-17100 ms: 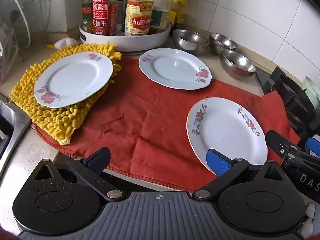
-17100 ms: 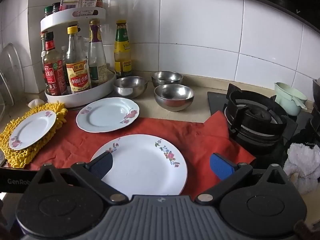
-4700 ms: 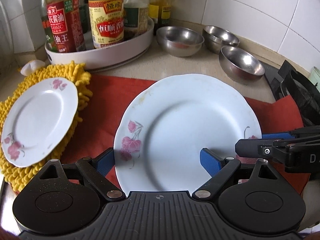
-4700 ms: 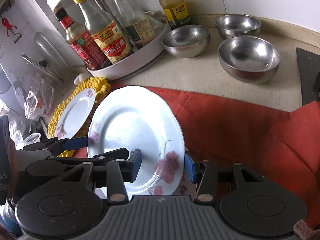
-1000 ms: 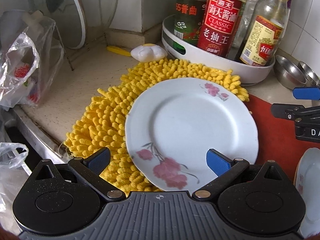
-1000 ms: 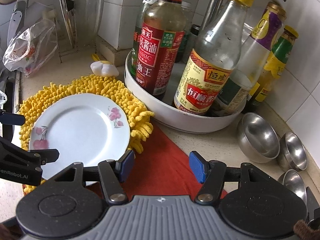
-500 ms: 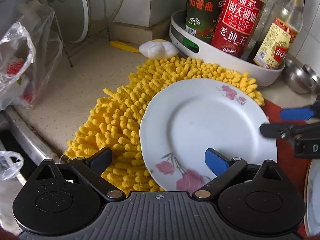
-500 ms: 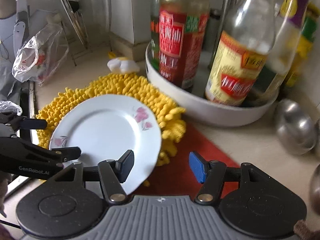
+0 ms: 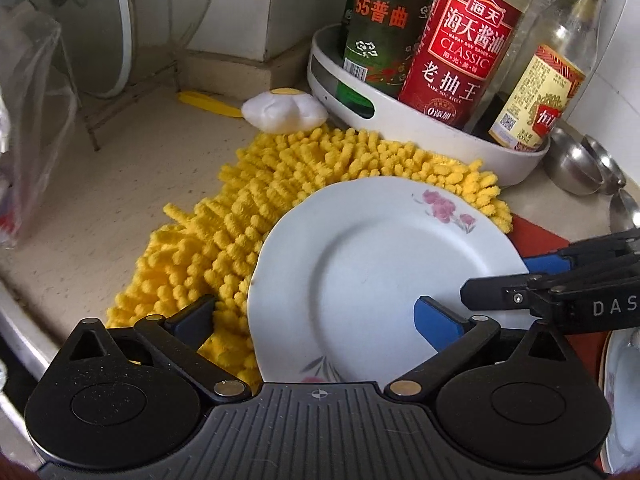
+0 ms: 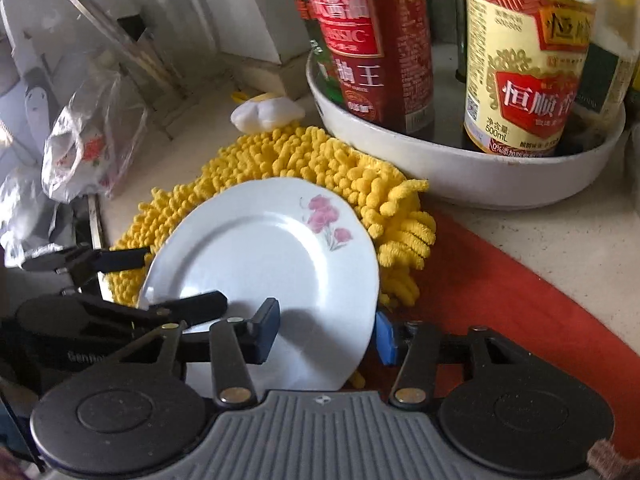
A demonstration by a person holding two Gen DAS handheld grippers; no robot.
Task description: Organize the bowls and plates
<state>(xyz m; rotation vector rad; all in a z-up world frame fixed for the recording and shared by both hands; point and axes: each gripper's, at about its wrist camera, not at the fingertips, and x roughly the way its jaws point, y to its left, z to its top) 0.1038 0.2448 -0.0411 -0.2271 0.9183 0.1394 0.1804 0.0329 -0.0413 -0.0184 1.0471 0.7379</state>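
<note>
A white plate with pink flowers lies on a yellow chenille mat. My left gripper is open and wide. Its dark left finger hangs over the mat and its blue right pad over the plate, so the plate's left rim lies between them. My right gripper straddles the plate's right rim, one finger above the plate and the blue pad just outside the edge. Its jaws are closing, with a gap still showing. In the left wrist view the right gripper comes in from the right.
Behind the mat stands a white turntable tray of tall sauce bottles. Steel bowls sit to its right. A red cloth lies under the mat's right side, with another plate on it. An egg-shaped sponge, a plastic bag and the sink edge lie left.
Both grippers have come down closer to the plate. The right gripper rolled, narrowed its jaws and now straddles the plate's right rim. The left one slid over the plate's left rim.
</note>
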